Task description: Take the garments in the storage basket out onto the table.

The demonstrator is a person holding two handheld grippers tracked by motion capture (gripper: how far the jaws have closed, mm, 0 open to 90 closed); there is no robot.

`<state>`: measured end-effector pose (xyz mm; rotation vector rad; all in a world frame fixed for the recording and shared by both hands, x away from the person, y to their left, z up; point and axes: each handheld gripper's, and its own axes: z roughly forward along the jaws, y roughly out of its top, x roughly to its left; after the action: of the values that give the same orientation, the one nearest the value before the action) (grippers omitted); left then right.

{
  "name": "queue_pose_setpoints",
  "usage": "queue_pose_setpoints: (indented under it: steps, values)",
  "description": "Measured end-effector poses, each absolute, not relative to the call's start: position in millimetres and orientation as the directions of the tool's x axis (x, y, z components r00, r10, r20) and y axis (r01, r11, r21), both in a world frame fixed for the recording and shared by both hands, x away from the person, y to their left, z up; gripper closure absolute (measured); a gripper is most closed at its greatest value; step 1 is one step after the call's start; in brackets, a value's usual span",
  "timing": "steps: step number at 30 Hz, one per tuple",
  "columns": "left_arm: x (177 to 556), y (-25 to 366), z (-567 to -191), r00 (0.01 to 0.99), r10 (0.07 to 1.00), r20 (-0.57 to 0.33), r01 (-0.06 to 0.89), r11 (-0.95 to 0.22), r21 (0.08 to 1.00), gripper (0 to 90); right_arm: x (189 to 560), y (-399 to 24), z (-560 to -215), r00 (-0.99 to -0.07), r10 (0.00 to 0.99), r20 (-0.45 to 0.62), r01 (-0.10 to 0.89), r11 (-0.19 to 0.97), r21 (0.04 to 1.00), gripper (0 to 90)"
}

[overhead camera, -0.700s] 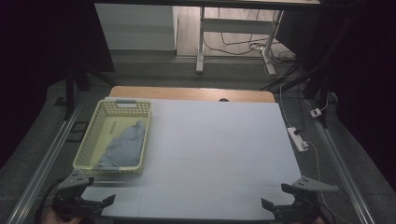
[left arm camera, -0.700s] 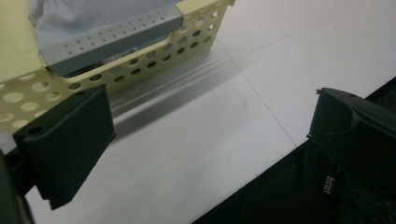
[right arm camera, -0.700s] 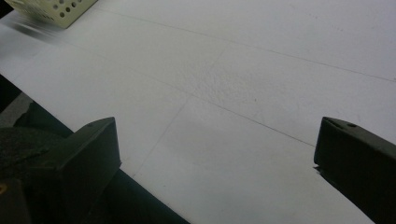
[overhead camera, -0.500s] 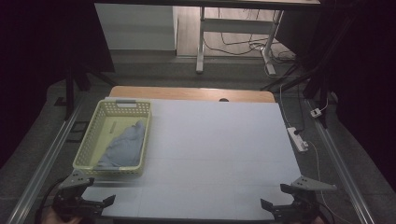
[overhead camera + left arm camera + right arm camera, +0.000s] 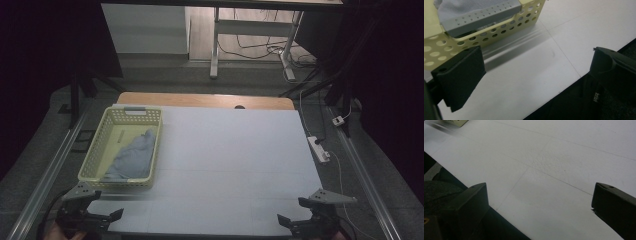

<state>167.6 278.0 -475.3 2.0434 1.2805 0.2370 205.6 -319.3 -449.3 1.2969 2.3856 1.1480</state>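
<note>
A pale yellow perforated basket [image 5: 95, 152] stands on the left of the white table [image 5: 230, 150], with a grey-blue cloth [image 5: 132, 157] bunched inside it. At the table's near left corner, just in front of the basket, my left gripper [image 5: 102, 217] stands open with nothing between its jaws. The left gripper view has the basket's near wall [image 5: 499, 27] and the cloth [image 5: 461, 8] close ahead of my left gripper [image 5: 536, 75]. My right gripper [image 5: 295, 225] rests open at the near right corner; in its own view my right gripper [image 5: 539, 207] hangs over bare table [image 5: 554, 157].
A white power strip [image 5: 318, 149] with its cable lies on the floor to the right of the table. A wooden strip [image 5: 205, 100] borders the far edge. Desk legs [image 5: 215, 45] and cables stand beyond it. Metal rails [image 5: 47, 175] run along both sides.
</note>
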Motion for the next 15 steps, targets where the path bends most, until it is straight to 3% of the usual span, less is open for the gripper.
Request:
queue_pose_setpoints:
  steps: [15]
  values:
    - [168.3, 279.3, -471.1, 0.518, 0.826, -0.224, 0.680, -0.239, 0.693, 0.0, 206.2, -318.7, -449.7, -0.606, 0.774, 0.181, 0.629, 0.327, 0.705, 1.0]
